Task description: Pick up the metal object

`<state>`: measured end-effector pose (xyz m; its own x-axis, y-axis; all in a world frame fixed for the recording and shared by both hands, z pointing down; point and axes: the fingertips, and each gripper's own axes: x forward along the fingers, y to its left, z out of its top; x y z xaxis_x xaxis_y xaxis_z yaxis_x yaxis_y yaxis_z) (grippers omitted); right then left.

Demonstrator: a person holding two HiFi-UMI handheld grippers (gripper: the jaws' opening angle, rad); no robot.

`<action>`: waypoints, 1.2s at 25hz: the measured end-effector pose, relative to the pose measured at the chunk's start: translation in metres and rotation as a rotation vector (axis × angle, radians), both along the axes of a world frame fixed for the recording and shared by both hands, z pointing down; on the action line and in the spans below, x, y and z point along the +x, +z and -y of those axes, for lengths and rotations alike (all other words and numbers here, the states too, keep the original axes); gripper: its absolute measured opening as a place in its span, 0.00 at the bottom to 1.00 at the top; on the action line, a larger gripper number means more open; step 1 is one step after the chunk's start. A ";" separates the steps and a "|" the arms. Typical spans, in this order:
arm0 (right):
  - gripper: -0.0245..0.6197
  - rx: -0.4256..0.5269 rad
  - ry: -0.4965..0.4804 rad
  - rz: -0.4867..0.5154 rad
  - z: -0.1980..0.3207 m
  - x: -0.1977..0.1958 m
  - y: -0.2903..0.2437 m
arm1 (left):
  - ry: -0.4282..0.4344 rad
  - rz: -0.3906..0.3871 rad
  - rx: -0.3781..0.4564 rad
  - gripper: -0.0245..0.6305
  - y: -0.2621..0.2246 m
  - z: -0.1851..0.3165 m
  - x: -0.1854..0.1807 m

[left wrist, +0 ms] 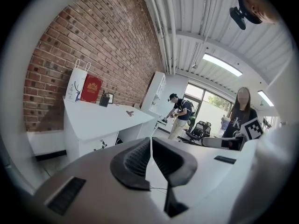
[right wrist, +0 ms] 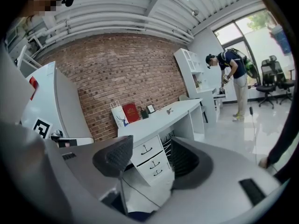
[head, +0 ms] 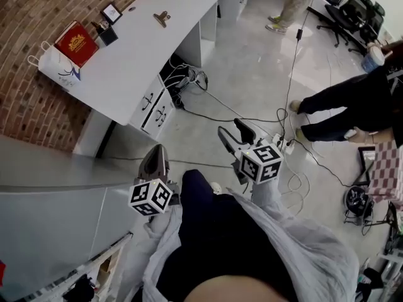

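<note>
Though far from the white bag (head: pixel 56 65) on the desk (head: pixel 135 49), left tool (left wrist: pixel 150 143) closed, right tool (right wrist: pixel 152 155) open.

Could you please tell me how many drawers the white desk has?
2: an upper drawer and a lower drawer, stacked under the desk; others may be hidden.

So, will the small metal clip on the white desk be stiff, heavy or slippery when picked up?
The metal clip looks small and thin, so it is probably light and stiff. Its bare metal may slip between the pads. It lies low on the smooth desk, so a push would likely slide it, not roll it.
</note>
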<state>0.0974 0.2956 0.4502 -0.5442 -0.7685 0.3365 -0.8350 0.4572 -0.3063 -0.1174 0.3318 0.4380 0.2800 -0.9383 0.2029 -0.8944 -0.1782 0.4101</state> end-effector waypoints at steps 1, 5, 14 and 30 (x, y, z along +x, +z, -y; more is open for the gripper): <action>0.44 -0.004 0.003 0.004 0.001 0.001 0.002 | 0.005 -0.001 -0.001 0.08 0.001 0.004 0.002; 0.45 -0.013 0.024 0.022 0.016 0.003 0.010 | 0.034 0.004 0.015 0.08 0.002 0.030 0.009; 0.47 0.022 0.070 0.030 0.111 0.009 -0.009 | 0.094 0.009 0.063 0.08 -0.021 0.137 0.019; 0.47 0.032 0.113 0.037 0.276 -0.031 -0.021 | 0.150 0.026 0.071 0.08 -0.035 0.310 -0.019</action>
<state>0.0664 0.0197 0.4289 -0.4648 -0.8358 0.2921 -0.8703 0.3706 -0.3245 -0.1362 0.0221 0.4026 0.4139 -0.8984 0.1469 -0.8656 -0.3384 0.3691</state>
